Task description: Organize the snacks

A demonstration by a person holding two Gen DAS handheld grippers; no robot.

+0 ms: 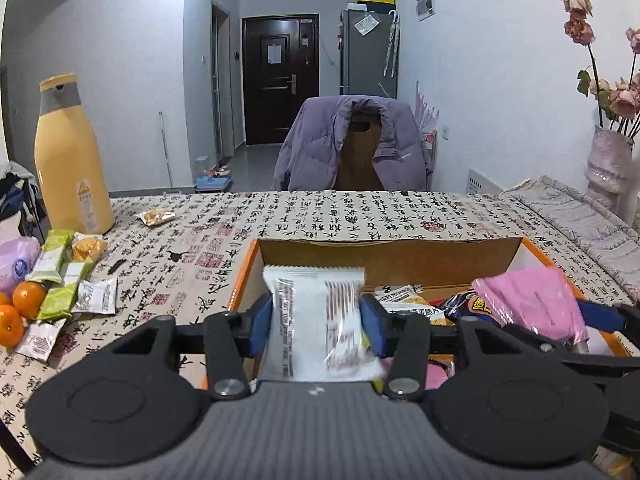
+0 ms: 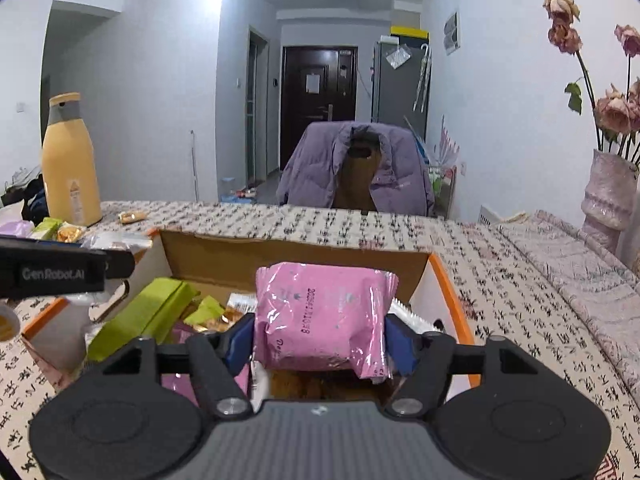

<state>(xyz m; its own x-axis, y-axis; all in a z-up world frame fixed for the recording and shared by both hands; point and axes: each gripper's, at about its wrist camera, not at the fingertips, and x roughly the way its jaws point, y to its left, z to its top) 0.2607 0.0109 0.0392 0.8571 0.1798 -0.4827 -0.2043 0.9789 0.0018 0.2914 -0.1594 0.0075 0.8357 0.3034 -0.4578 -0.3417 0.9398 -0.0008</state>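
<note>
1. Where the left wrist camera looks down its own fingers, the left gripper [image 1: 316,320] hangs over the near left part of an open cardboard box [image 1: 384,252] with orange edges; a white snack packet [image 1: 316,312] stands upright between the blue pads [image 1: 260,322], both pads against its sides, so the claw looks clamped on it, though lightly.
2. In the same view the box sits on a table under a calligraphy-print cloth [image 1: 320,212], toward the near edge. Inside lie more wrapped snacks, and at the right the right gripper's blue finger shows behind a pink packet [image 1: 532,300].
3. Near the left edge of the tabletop lies a loose heap: green-wrapped bars [image 1: 56,280], small white packets [image 1: 96,296], and oranges [image 1: 16,312]. A tall yellow bottle [image 1: 70,160] stands toward the far left corner, with one small snack [image 1: 157,216] just beside it.
4. Beyond the far edge, a purple jacket [image 1: 352,144] hangs over a chair; a vase of dried roses [image 1: 610,164] stands at the far right corner.
5. From the right wrist camera, the right gripper [image 2: 320,340] hovers over the right half of the box [image 2: 296,256]. The pink packet [image 2: 324,316] sits between its blue pads [image 2: 240,340], pressed by both, so this claw is closed on it.
6. Below and left of it in the box lie a green carton [image 2: 144,316] and mixed wrappers; the left gripper's black body [image 2: 52,272] juts in at the left edge of the picture.
7. The yellow bottle [image 2: 70,164] stands at the far left of the tabletop here too.
</note>
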